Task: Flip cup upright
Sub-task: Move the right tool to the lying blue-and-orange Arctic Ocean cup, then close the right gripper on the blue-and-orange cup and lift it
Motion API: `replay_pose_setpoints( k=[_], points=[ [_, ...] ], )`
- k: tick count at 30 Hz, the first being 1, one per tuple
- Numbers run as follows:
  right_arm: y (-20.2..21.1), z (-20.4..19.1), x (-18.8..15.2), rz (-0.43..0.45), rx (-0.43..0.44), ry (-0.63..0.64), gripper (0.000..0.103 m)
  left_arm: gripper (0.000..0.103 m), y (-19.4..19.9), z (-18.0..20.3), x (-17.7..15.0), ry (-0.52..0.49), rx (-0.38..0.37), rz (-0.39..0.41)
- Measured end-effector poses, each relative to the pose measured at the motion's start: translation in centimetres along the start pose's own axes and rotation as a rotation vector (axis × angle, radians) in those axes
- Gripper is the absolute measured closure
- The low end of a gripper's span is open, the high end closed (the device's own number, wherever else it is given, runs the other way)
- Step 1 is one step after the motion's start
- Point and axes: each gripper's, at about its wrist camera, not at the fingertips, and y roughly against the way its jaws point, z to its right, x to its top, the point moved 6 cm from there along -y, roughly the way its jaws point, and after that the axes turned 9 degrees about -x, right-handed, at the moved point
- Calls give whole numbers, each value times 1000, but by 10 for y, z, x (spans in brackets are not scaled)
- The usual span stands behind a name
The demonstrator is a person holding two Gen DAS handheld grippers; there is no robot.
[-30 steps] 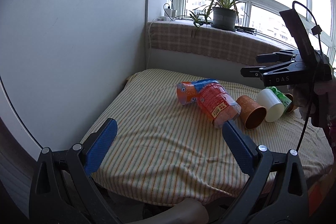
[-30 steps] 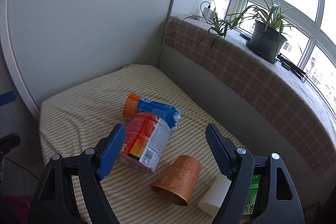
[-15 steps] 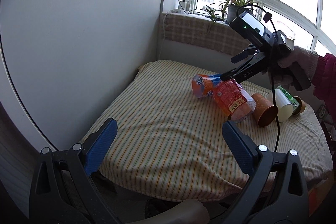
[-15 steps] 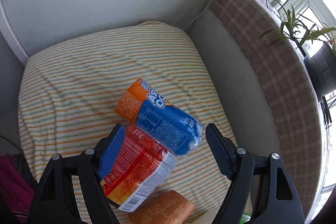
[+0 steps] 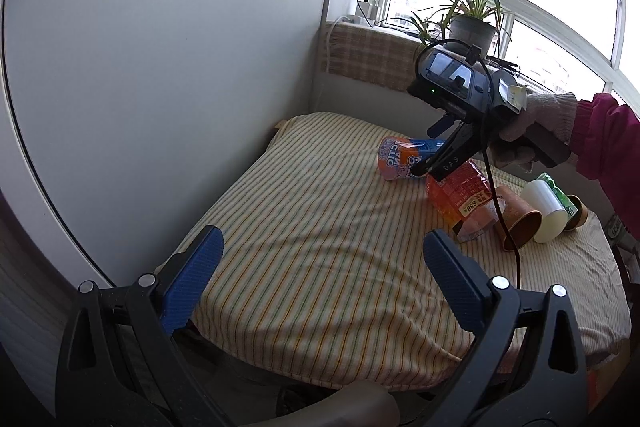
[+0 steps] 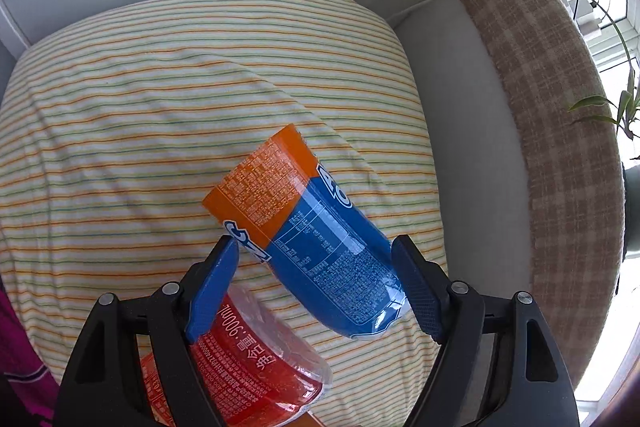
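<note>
Orange-blue cup (image 6: 304,231) lying on side betw. spread R jaws, untouched; L jaws spread, striped cloth (image 5: 320,227) bare nearby.

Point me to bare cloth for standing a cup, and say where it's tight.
Free: striped cloth between the white wall panel and the orange-blue cup, down to the near edge by the left gripper. Crowded: the red cup, brown cup and white cup cluster under the right gripper.

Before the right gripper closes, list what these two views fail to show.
- Left wrist view: the right gripper and its cable cover part of the orange-and-blue cup and the red cup.
- Left wrist view: the small brown cup is mostly hidden behind the white cup.
- Right wrist view: the red cup's lower part is cut off by the frame edge and the gripper body.
</note>
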Motion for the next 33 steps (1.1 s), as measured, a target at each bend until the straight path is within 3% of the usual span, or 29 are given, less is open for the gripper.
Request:
replay_pose_setpoints(
  k=[9,17,23,33],
  points=[
    [-24,0,16,0,-35,4,25,1,-6,-10,-3,24,20,-15],
    [-20,11,24,58,-62,-52,43,1,-7,-14,-4,31,32,-20],
    [2,34,22,141,-74,-196,47,1,-5,-9,-4,22,27,-15],
    [75,59,-4,334,-16,-437,50,1,4,11,-4,-13,9,-1]
  ],
)
